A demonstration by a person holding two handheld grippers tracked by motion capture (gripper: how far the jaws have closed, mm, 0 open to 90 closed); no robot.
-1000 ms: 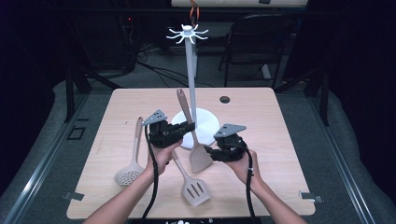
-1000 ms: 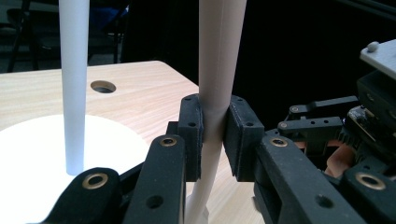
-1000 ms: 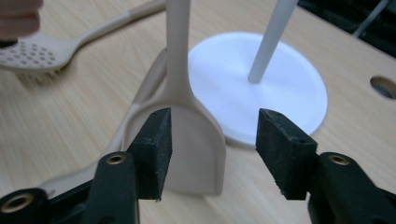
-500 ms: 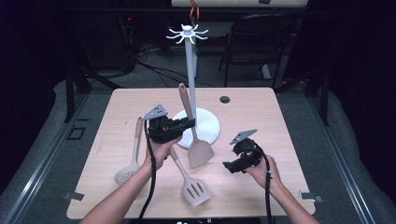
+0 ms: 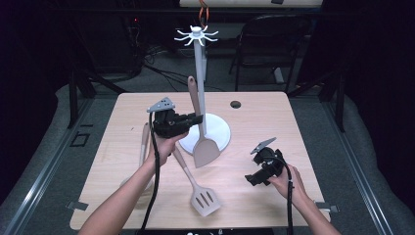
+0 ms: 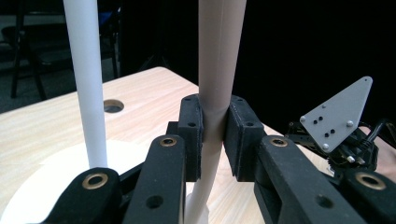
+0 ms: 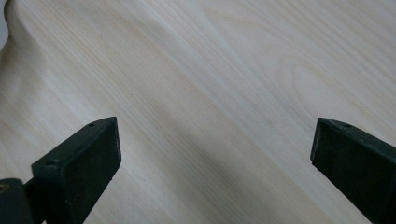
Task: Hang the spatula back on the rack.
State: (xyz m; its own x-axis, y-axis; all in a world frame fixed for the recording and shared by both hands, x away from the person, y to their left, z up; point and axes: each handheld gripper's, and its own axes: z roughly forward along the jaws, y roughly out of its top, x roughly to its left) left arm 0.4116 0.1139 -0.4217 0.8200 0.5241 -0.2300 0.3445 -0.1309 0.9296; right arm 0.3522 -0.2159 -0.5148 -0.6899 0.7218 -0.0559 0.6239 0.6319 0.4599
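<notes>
Left tongs (image 5: 195, 119) are pinched on the handle of a beige solid turner (image 5: 201, 132), seen in the high view just left of the white rack pole (image 5: 199, 78). The turner stands nearly upright, handle up, its flat blade down at the front edge of the round white rack base (image 5: 220, 134); whether the blade touches the base or the surface (image 5: 293, 127) cannot be told. In the left gripper view both pads press the handle (image 6: 215, 93) from either side, with the pole (image 6: 86, 84) standing just beside it to the left and the base (image 6: 56, 163) spread below. The same view shows the other gripper's grey plate (image 6: 338, 114) farther off at the right. The rack top carries a ring of white hooks (image 5: 196, 35), well above the turner's handle end. Right tongs (image 5: 252, 179) are held low over the right front part of the surface, well apart from the rack; the right gripper view shows its jaws spread wide with bare wood grain (image 7: 210, 107) between them, nothing gripped. A slotted turner (image 5: 195, 188) lies flat on the surface between the two forearms, head toward the near edge. A third utensil (image 5: 144, 142) lies left of the left forearm, its head hidden behind the arm. A small dark hole (image 5: 235, 104) sits in the surface behind the rack base.
</notes>
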